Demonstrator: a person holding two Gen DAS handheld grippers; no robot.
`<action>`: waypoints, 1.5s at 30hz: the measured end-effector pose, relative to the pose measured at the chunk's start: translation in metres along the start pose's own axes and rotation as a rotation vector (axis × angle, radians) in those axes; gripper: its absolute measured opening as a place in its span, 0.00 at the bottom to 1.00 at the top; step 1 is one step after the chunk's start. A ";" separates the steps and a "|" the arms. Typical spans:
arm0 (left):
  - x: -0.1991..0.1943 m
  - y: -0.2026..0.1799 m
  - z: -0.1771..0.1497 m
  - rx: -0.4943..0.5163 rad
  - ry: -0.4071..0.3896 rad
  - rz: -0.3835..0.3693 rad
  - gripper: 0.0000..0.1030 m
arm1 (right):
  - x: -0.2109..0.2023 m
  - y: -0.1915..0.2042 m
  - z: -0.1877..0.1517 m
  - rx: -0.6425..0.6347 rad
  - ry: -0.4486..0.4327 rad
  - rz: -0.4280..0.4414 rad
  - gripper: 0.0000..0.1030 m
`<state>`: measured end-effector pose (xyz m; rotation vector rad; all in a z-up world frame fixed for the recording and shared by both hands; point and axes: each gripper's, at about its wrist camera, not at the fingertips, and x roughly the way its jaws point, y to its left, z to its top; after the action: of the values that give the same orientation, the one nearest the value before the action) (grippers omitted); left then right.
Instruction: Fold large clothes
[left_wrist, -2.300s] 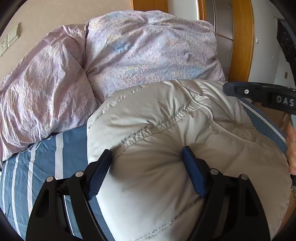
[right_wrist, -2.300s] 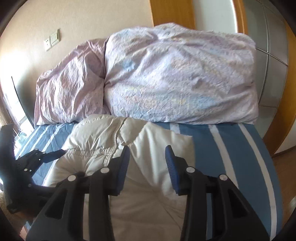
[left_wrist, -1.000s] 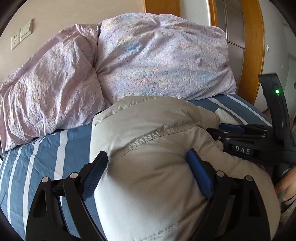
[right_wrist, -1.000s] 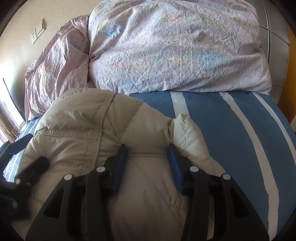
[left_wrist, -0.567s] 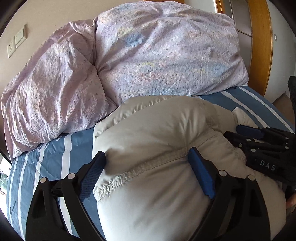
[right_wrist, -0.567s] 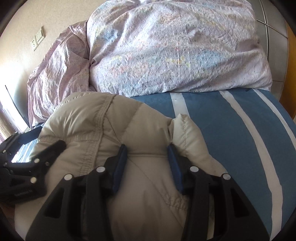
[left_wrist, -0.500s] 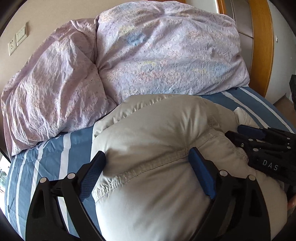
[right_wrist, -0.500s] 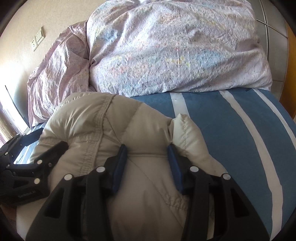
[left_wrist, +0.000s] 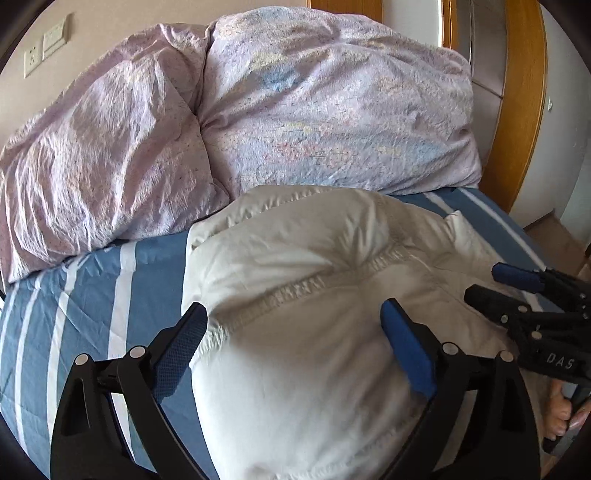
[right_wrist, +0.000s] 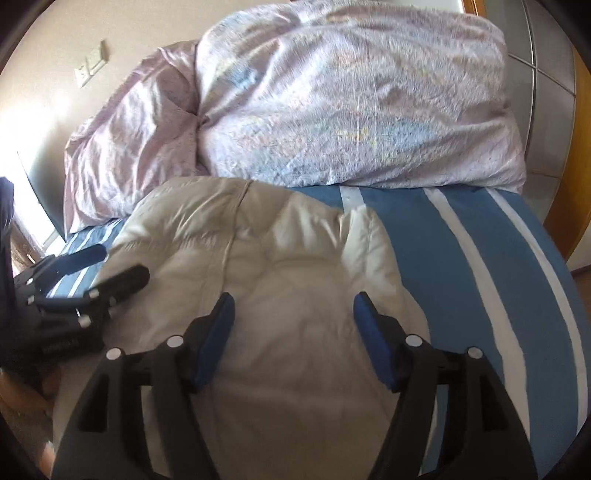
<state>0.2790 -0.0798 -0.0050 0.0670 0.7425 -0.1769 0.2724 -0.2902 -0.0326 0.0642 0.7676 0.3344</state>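
Right gripper (right_wrist: 291, 325) has let go since a second ago, so both pairs of fingers now sit wide apart over the puffy jacket (left_wrist: 314, 314).

Left gripper (left_wrist: 295, 336) straddles the folded cream bundle without pinching, probably just pressing the puff flat on the striped bed sheet (left_wrist: 92, 288). "DAS" reads on the right gripper's side. Farther back, the lilac duvet (left_wrist: 295, 110) is heaped against the wall, keeping the folding area free.

Beige wall (left_wrist: 110, 22), wooden frame (left_wrist: 524, 92), striped bed (right_wrist: 480, 266)
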 end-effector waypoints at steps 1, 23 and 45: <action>-0.008 -0.001 -0.002 -0.005 -0.002 -0.021 0.93 | -0.007 0.000 -0.005 -0.003 -0.003 -0.004 0.65; 0.008 -0.043 -0.040 0.112 -0.102 0.115 0.98 | 0.013 -0.004 -0.040 -0.010 -0.005 -0.020 0.67; -0.015 0.108 -0.035 -0.396 0.160 -0.433 0.99 | 0.005 -0.121 -0.014 0.516 0.331 0.398 0.98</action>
<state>0.2646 0.0327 -0.0204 -0.4647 0.9339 -0.4362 0.2997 -0.4040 -0.0677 0.6676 1.1588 0.5251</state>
